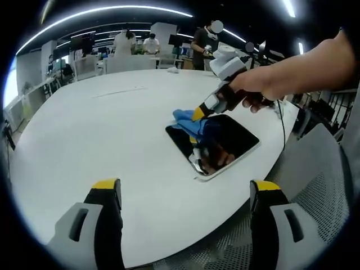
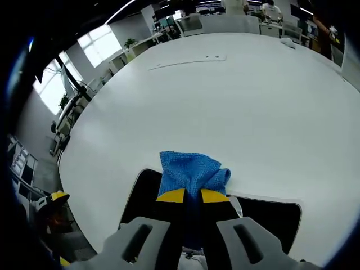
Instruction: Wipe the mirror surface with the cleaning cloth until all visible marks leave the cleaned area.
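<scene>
text: I read none | labels: none legible on my grippers or cloth | signs: far monitors too blurred to read | numbers: none

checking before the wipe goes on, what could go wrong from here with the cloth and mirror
1. The mirror lies near the table edge, so a hard stroke might push it off.
2. The right gripper pinches the blue cloth in a bunch, so its fingers may scrape the glass.
3. The left gripper hovers open, leaving the mirror unbraced.
</scene>
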Action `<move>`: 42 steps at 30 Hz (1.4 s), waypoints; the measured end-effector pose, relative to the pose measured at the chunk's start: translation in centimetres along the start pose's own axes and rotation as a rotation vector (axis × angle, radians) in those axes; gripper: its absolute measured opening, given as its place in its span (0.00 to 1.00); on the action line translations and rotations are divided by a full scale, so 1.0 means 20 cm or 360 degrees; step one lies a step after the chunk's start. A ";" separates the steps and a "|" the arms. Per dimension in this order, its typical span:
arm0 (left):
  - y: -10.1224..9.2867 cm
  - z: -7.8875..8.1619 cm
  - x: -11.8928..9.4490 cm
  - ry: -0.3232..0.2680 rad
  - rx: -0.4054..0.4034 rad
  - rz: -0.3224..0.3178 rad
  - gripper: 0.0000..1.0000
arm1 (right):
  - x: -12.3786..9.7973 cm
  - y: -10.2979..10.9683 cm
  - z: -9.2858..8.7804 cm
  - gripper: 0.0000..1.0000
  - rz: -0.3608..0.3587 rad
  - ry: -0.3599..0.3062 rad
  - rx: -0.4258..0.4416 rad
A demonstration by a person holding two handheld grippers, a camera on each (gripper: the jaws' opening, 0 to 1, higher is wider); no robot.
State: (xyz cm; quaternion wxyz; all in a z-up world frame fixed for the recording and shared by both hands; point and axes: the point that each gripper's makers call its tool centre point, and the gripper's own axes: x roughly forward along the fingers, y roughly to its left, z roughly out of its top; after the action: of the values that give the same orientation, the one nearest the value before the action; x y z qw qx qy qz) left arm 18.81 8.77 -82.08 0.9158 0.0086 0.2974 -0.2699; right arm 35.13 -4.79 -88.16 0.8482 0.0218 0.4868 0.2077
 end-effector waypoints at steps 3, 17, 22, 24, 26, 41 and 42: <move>0.01 0.00 0.00 -0.0002 -0.0005 0.0002 0.94 | 0.00 0.00 0.00 0.03 0.0001 -0.0012 0.0006; 0.01 -0.01 0.00 -0.0008 0.0000 0.0007 0.93 | -0.05 0.07 -0.09 0.03 0.0039 -0.0011 0.0017; 0.01 0.00 0.00 -0.0011 0.0000 0.0015 0.93 | -0.06 0.09 -0.13 0.03 0.0033 -0.0021 0.0019; 0.01 0.00 -0.01 -0.0014 0.0000 0.0017 0.93 | -0.07 0.10 -0.14 0.03 0.0033 -0.0023 0.0002; 0.02 0.00 -0.01 -0.0016 -0.0001 0.0017 0.93 | -0.08 0.11 -0.16 0.03 0.0039 -0.0017 -0.0005; 0.02 -0.01 -0.01 -0.0013 0.0007 0.0011 0.92 | -0.15 0.16 -0.28 0.03 0.0059 -0.0008 0.0024; 0.02 -0.01 -0.01 -0.0013 0.0008 0.0011 0.91 | -0.15 0.16 -0.29 0.03 0.0059 -0.0008 0.0025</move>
State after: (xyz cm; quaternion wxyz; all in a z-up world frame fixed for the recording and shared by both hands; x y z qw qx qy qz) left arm 18.79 9.28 -82.27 0.9179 0.0109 0.2929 -0.2675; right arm 27.95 -3.91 -87.99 0.8451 0.0382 0.4859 0.2196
